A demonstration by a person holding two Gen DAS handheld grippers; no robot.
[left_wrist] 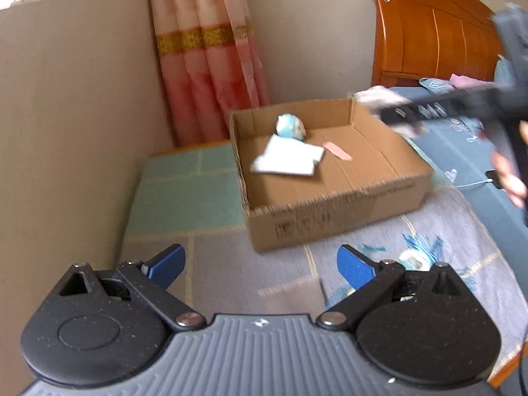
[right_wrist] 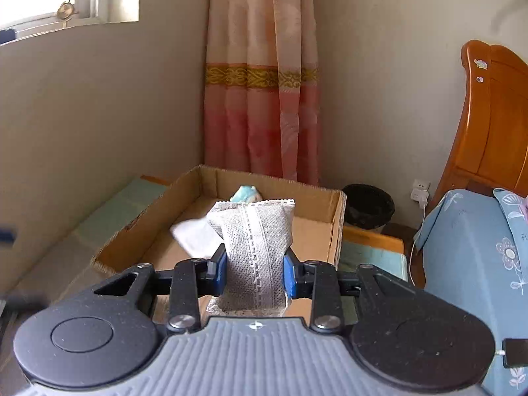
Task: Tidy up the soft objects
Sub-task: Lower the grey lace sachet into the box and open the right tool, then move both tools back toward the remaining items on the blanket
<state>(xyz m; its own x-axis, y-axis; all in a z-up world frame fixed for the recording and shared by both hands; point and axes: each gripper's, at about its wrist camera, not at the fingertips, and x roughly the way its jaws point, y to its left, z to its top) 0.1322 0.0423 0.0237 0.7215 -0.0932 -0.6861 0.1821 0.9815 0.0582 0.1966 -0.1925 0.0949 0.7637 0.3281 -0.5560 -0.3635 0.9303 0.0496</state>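
Observation:
An open cardboard box (left_wrist: 346, 198) stands on the bed; it also shows in the right wrist view (right_wrist: 336, 217). Inside lie a blue-white soft toy (left_wrist: 290, 126), a white cloth (left_wrist: 290, 158) and a small pink strip (left_wrist: 337, 150). My right gripper (right_wrist: 254, 272) is shut on a grey woven pouch (right_wrist: 254, 231) and holds it above the box's near side; it shows blurred in the left wrist view (left_wrist: 425, 110). My left gripper (left_wrist: 260, 264) is open and empty, low over the blanket in front of the box. A blue-white frilly item (left_wrist: 417, 254) lies beside its right finger.
The bed blanket (left_wrist: 231, 264) has grey and green squares. A wall runs along the left, a pink curtain (right_wrist: 260, 99) hangs behind the box, a wooden headboard (left_wrist: 429, 33) is at the right. A black bin (right_wrist: 368, 204) and a blue floral cushion (right_wrist: 472, 247) sit right of the box.

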